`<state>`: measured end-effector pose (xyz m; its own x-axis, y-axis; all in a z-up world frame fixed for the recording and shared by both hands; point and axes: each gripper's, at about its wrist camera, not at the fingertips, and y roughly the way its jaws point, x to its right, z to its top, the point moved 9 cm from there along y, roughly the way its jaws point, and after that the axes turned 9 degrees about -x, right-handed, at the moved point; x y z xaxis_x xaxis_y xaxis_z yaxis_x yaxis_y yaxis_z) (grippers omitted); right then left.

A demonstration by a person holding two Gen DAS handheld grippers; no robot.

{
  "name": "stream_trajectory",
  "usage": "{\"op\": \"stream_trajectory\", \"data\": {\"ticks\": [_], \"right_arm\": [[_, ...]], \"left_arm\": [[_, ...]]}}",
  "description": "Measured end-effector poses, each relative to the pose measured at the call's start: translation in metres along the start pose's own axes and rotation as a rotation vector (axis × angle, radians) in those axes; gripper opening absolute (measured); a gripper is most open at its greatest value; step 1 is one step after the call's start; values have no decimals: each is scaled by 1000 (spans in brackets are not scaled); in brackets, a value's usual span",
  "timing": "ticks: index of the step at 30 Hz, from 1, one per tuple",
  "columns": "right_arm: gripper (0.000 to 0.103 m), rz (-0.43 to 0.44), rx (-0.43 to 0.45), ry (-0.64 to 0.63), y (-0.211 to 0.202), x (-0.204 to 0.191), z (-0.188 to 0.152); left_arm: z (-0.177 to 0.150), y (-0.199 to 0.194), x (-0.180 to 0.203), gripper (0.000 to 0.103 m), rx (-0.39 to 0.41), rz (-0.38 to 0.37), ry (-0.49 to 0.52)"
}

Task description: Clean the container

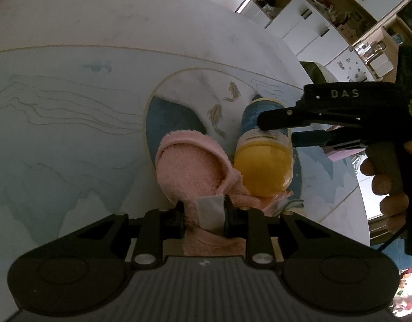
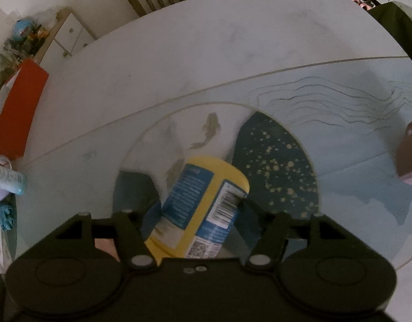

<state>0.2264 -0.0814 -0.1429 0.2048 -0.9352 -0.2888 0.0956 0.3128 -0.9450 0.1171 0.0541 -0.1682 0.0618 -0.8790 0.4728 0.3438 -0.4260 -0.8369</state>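
Container (image 2: pixel 203 209): only the right wrist view shows its blue label and barcode, while the left wrist view shows its round yellow end (image 1: pixel 263 170) pressed beside the pink towel (image 1: pixel 191 173). It is a yellow jar held tilted above the painted table (image 2: pixel 179 53). The right gripper (image 2: pixel 199 216) has its fingers closed on the jar's sides. The left gripper (image 1: pixel 204 210) is clamped on the towel. The jar's lower end is hidden behind the gripper body.

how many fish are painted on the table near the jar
3 show in the left wrist view: one fish farthest from the camera, one just below it, and one by the jar. The jar or pink cloth may hide more.
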Motion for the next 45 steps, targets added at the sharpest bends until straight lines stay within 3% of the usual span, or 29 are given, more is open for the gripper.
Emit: {"op": "stream_trajectory", "data": {"ticks": [7,11,13,18,25,34,39,45], "right_arm": [[66,29,16,-16,0,0,-2],[66,85,-29,-11,5,-1,-5],[65,71,-6,-21,3,-3,-6],[64,65,-2,-140,1,-12,-20],[63,10,7,-422,-10,-16,-54],[62,-19,6,-808,-15,-54,-114],[62,-49,13,-916,-14,-67,-127],[62,-38,-7,-906,-14,-65,-123]], "left_arm": [[-3,-19,7,24,54,-44,-7],[-4,-32,20,24,66,-62,36],[-4,-38,25,24,75,-60,53],[-6,-60,29,24,103,-97,54],[-1,-84,27,24,145,-115,82],[2,-57,68,24,53,-162,218],[3,-32,67,24,0,-159,222],[12,-30,47,23,8,-186,129]]}}
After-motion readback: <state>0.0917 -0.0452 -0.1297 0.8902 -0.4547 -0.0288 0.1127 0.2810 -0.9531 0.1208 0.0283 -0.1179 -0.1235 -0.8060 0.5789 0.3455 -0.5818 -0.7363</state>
